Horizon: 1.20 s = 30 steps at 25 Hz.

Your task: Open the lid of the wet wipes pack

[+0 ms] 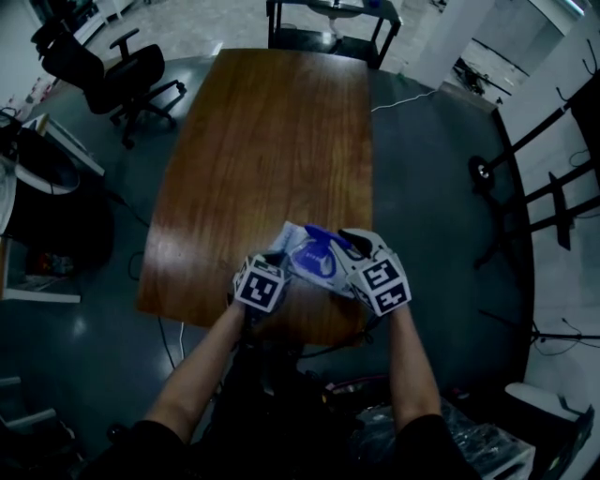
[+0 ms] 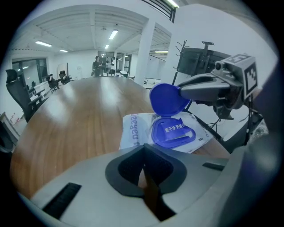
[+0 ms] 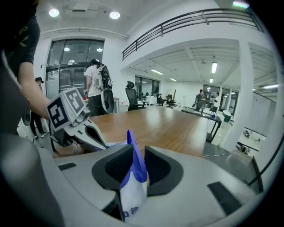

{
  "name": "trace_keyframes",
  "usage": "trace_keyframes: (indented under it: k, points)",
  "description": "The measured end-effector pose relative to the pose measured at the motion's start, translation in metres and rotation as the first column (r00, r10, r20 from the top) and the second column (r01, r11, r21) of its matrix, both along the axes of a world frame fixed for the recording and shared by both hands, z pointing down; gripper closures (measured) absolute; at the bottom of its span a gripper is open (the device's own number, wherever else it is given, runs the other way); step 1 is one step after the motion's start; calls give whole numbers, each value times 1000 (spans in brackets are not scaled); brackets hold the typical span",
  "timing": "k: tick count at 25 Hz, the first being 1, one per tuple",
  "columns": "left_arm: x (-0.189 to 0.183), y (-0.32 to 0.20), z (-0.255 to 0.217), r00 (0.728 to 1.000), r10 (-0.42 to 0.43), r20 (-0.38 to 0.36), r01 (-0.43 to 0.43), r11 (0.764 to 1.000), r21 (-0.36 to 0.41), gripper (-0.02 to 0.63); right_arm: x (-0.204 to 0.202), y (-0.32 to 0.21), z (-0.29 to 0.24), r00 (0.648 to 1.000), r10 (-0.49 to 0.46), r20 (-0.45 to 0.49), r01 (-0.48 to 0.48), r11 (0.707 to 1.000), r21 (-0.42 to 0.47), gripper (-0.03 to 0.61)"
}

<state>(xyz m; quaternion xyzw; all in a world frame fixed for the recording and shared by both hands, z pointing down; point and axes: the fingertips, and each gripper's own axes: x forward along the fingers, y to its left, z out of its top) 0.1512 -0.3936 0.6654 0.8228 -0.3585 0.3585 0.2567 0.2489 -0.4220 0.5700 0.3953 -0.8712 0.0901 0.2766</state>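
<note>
The white wet wipes pack [image 1: 302, 246] [image 2: 133, 132] lies near the front edge of the brown table [image 1: 262, 150]. Its round blue lid [image 2: 167, 99] [image 3: 136, 162] stands raised off the blue opening frame [image 2: 172, 133]. My right gripper [image 1: 352, 246] [image 2: 179, 91] [image 3: 135, 153] is shut on that lid and holds it up from the right. My left gripper [image 1: 275, 260] [image 2: 143, 153] is shut, its tips down at the pack's left near edge. Whether it pinches the wrapper is hidden.
A black office chair [image 1: 112, 70] stands left of the table and a dark desk [image 1: 333, 19] at its far end. A stand with a wheel [image 1: 520, 178] is on the floor to the right. A person [image 3: 95, 84] stands far off.
</note>
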Motion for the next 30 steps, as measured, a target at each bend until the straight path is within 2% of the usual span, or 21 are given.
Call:
trace_keyframes:
  k: [11,16,19,22,23,25,26,30]
  points:
    - [-1,-4,-15,999,-19,-46,20,1000,12,609,20,-36,10,989,146,17,-147,988,50,471]
    - [-8,-8,-32,998,-40,-57,44,997,67,609,30,-40,9,977,209,46,-212,975,63,449]
    - [-6,-8,-48,996,-31,-80,39,994,102,609,35,-35,-5,961,257,99,-266,961,82,449]
    - [-3,-3,-67,994,-19,-111,34,990,135,609,32,-18,-22,953,265,148,-280,956,86,451]
    - [-2,-1,-74,992,-14,-123,32,989,146,609,31,-12,-29,948,274,163,-291,952,91,460]
    - [1,4,-89,990,1,-141,23,986,168,609,31,1,-42,933,309,184,-332,937,112,541]
    - [2,7,-96,989,11,-149,16,984,180,609,31,8,-50,926,323,194,-350,929,123,558]
    - [6,22,-126,981,61,-182,-19,974,225,609,22,38,-79,907,351,232,-391,907,157,566]
